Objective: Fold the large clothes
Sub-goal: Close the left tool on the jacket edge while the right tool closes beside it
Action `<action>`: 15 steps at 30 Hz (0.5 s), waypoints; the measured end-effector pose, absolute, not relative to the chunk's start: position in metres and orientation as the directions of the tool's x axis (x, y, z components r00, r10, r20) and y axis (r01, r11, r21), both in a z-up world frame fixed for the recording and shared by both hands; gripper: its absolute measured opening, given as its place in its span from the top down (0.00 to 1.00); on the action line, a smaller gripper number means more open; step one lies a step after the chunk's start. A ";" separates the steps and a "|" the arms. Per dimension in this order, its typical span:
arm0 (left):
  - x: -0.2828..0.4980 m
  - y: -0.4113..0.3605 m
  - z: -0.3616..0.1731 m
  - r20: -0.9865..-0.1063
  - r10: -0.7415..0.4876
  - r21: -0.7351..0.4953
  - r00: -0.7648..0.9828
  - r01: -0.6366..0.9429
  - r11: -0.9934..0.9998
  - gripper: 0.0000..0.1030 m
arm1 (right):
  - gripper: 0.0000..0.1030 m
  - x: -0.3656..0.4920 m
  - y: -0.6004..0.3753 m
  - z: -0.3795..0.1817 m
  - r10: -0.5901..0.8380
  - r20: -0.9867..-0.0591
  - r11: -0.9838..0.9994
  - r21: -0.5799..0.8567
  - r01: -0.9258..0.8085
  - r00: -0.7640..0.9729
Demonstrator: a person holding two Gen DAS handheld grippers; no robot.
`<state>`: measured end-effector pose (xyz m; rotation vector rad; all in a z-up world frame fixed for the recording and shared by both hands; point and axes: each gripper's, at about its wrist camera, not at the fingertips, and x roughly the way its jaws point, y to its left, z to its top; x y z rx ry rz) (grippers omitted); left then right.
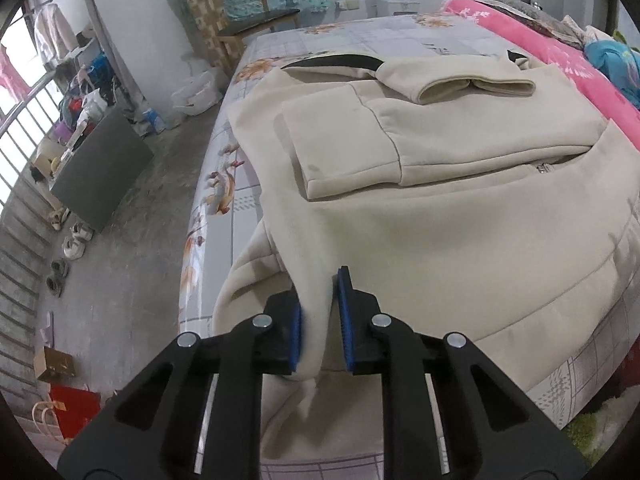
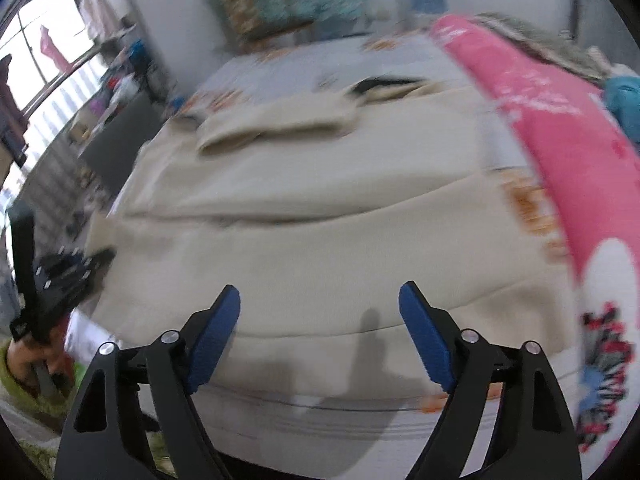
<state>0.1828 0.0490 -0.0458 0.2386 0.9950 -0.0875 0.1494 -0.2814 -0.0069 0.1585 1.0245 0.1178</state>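
Cream fleece zip-front jacket point(image 1: 460, 216), lying flat on the bed point(image 1: 344, 38), whose sheet is pale grey with an orange floral print. Both sleeves are folded inward across the chest: one cuffed sleeve point(image 1: 476, 88) lies at 12 o'clock near the collar, with its dark lining showing behind; the other sleeve point(image 1: 344, 140) lies at 10 o'clock over the body panel. A metal zipper pull point(image 1: 542, 168) shows at 2 o'clock on the front opening.

Left gripper point(image 1: 320, 320), black-framed with blue ribbed pads, at 6 o'clock in the left wrist view: its jaws are drawn close together and pinch a raised fold of the jacket's hem corner at the near bed edge, with a tongue of fabric hanging down between the pads.

Right gripper point(image 2: 320, 332), same build, at 6 o'clock in the right wrist view: jaws spread wide, nothing between them, poised above the jacket's ribbed hem band point(image 2: 320, 308). This view is motion-blurred, so whether the pad tips touch the cloth cannot be told.

Pink floral quilt point(image 2: 560, 152), bunched along the bed from 1 to 4 o'clock beside the jacket. At 9 o'clock in the right wrist view, the left gripper's black body point(image 2: 52, 276) with a hand point(image 2: 24, 360) below it.

Concrete floor point(image 1: 132, 248) at 9 o'clock of the bed, with pairs of shoes point(image 1: 72, 240) beside a dark grey board point(image 1: 104, 168). Wooden chair point(image 1: 244, 20) at 11 o'clock beyond the bed's far end.
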 end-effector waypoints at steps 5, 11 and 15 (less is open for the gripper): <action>0.186 0.049 -0.047 -0.840 0.035 0.144 0.542 0.160 0.977 0.85 | 0.36 0.159 -0.339 0.005 0.071 -0.829 0.985 0.145 0.090 0.555; 0.187 0.048 -0.048 -0.841 0.031 0.134 0.540 0.154 0.979 0.85 | 0.52 0.194 -0.384 -0.016 0.064 -0.853 0.976 0.161 0.146 0.517; 0.187 0.049 -0.048 -0.843 0.028 0.128 0.538 0.149 0.981 0.85 | 0.62 0.206 -0.390 -0.035 0.138 -0.875 0.963 0.228 0.145 0.465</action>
